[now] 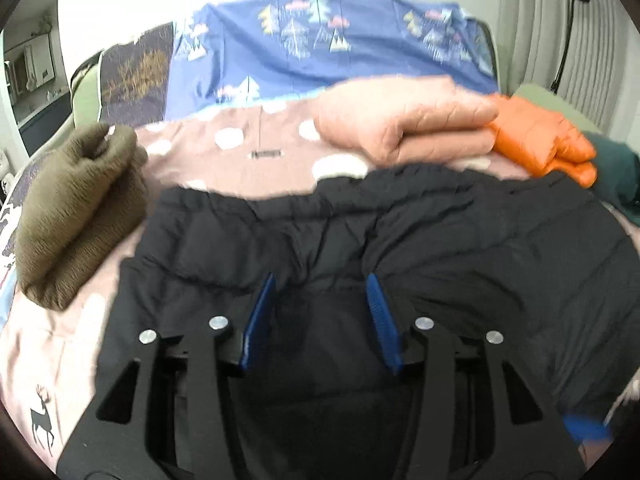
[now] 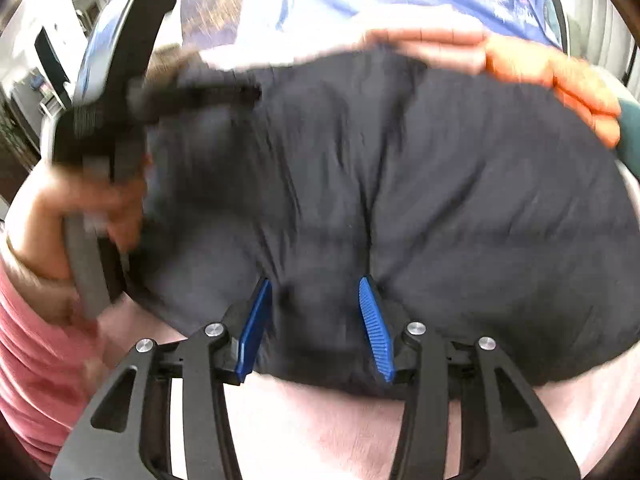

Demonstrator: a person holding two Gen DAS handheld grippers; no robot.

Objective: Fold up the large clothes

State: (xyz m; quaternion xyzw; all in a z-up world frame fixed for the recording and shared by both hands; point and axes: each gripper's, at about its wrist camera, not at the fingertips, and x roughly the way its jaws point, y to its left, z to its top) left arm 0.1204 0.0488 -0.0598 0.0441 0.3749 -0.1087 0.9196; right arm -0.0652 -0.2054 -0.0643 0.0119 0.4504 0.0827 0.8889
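Observation:
A large black puffy jacket [image 1: 400, 232] lies on the pink bedspread [image 1: 60, 340], bunched and partly folded. My left gripper [image 1: 322, 280] is open, its blue pads [image 1: 260, 316] apart over the jacket's near part. In the right wrist view the same jacket [image 2: 440, 200] fills the middle. My right gripper [image 2: 316, 284] is open, its pads [image 2: 372, 328] resting on the jacket's near edge with fabric between them. The left gripper's body and the hand holding it [image 2: 92, 184] show blurred at the jacket's left side.
A folded olive sweater [image 1: 76, 208] lies at left. A folded pink jacket [image 1: 404, 124] and a folded orange jacket [image 1: 540, 140] lie behind the black one, with a dark green garment [image 1: 616, 176] at right. A blue tree-print cover [image 1: 320, 48] hangs behind.

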